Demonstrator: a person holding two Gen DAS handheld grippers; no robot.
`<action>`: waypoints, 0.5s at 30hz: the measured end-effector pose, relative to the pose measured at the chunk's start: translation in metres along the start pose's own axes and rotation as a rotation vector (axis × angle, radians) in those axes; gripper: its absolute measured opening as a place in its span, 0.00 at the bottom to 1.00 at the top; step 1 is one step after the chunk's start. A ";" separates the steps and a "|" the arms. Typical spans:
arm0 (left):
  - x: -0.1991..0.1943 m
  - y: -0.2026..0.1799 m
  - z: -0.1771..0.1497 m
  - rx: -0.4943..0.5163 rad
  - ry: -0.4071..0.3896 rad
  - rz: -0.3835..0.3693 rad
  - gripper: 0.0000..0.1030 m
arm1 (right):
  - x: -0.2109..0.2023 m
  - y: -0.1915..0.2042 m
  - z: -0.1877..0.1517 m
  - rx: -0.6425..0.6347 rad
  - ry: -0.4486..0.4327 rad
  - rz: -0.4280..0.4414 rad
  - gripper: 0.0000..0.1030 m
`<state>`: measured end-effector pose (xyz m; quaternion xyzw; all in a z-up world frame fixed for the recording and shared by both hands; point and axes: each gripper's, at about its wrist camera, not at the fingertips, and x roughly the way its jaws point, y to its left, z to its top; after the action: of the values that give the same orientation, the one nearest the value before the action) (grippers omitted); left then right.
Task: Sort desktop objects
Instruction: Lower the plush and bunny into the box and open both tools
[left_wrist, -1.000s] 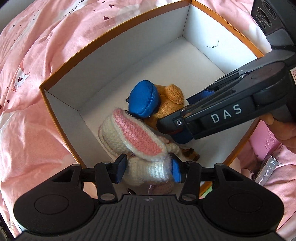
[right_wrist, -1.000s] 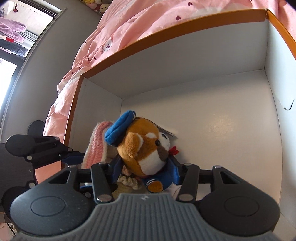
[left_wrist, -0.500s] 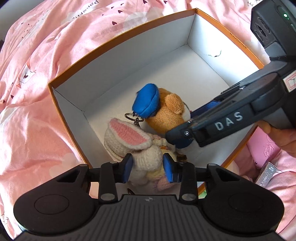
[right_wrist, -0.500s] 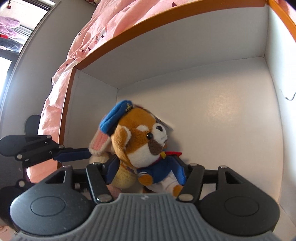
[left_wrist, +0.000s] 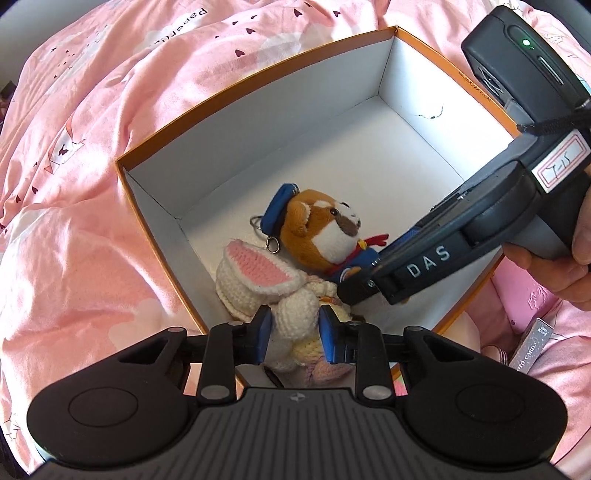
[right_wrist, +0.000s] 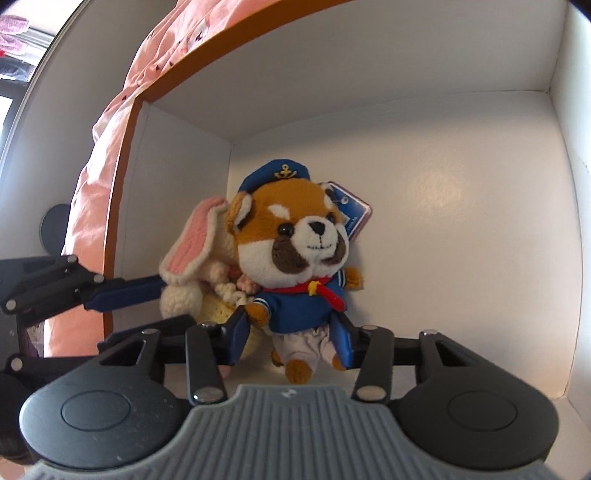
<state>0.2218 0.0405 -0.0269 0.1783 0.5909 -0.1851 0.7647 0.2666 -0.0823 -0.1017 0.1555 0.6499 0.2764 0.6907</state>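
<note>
Inside the one orange box (left_wrist: 236, 96), two toys are lying: the left tongs (left_wrist: 294, 334) are closing on the crocheted rabbit (left_wrist: 258, 280), the right tongs (right_wrist: 291, 341) on the sailor plush (right_wrist: 295, 251).

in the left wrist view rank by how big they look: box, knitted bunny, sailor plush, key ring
1. box
2-3. knitted bunny and sailor plush: look alike, and the bunny is nearer
4. key ring

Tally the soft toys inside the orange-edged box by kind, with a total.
Plush red panda in sailor outfit: 1
Crocheted rabbit with pink-lined ears: 1
Total in the box: 2
</note>
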 end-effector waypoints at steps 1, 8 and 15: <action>0.000 0.000 0.000 0.007 -0.001 0.001 0.31 | 0.000 0.001 -0.001 -0.004 0.008 0.002 0.46; 0.010 -0.010 0.002 0.042 0.016 0.029 0.31 | 0.004 -0.002 0.000 -0.015 0.019 -0.018 0.48; 0.001 -0.010 -0.001 0.015 -0.021 0.029 0.33 | -0.011 0.008 -0.006 -0.078 -0.037 -0.079 0.59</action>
<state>0.2162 0.0321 -0.0283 0.1907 0.5788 -0.1800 0.7722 0.2597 -0.0833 -0.0889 0.1077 0.6313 0.2713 0.7185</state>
